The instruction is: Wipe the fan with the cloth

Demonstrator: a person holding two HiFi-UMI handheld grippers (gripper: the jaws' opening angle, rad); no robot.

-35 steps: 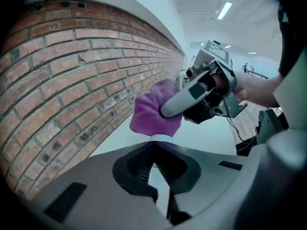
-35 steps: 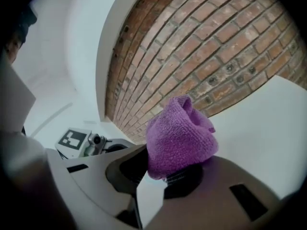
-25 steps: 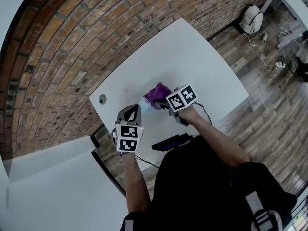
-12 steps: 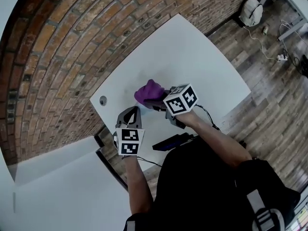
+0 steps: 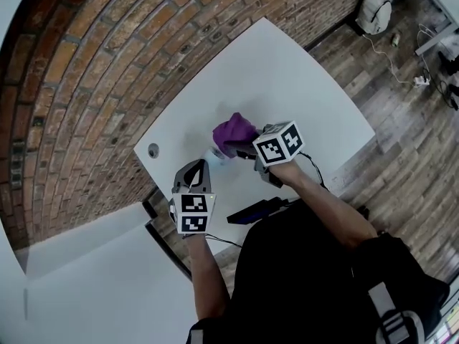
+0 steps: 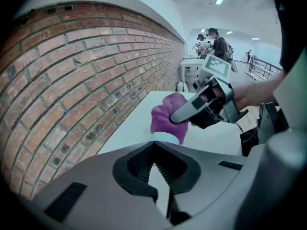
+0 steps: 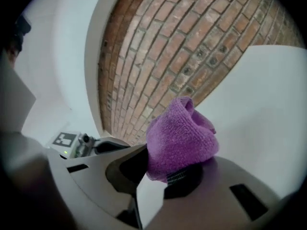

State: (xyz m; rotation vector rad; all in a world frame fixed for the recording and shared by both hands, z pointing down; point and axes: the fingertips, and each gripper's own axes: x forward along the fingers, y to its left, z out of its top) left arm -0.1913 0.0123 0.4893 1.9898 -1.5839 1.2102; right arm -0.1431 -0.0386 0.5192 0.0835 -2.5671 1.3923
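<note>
My right gripper [image 5: 242, 147] is shut on a bunched purple cloth [image 5: 232, 132], which it holds above the white table [image 5: 301, 84]. In the right gripper view the cloth [image 7: 180, 137] bulges out from between the jaws of the right gripper [image 7: 168, 174]. Just under the cloth a small white, pale-blue fan [image 5: 215, 154] shows; in the left gripper view only its white rim [image 6: 165, 137] is visible. My left gripper [image 5: 195, 169] sits right beside the fan with its jaws shut [image 6: 159, 168]. Whether they pinch part of the fan is hidden.
A brick wall [image 5: 107, 63] borders the table's far side. A round cable hole [image 5: 153, 149] lies near the table's left corner. A dark flat device [image 5: 255, 210] rests at the near edge. A white bag [image 5: 373, 13] and cables lie on the wood floor.
The right gripper with the cloth swung left over the fan, then back right, and is now a little higher. The left gripper has not moved.
</note>
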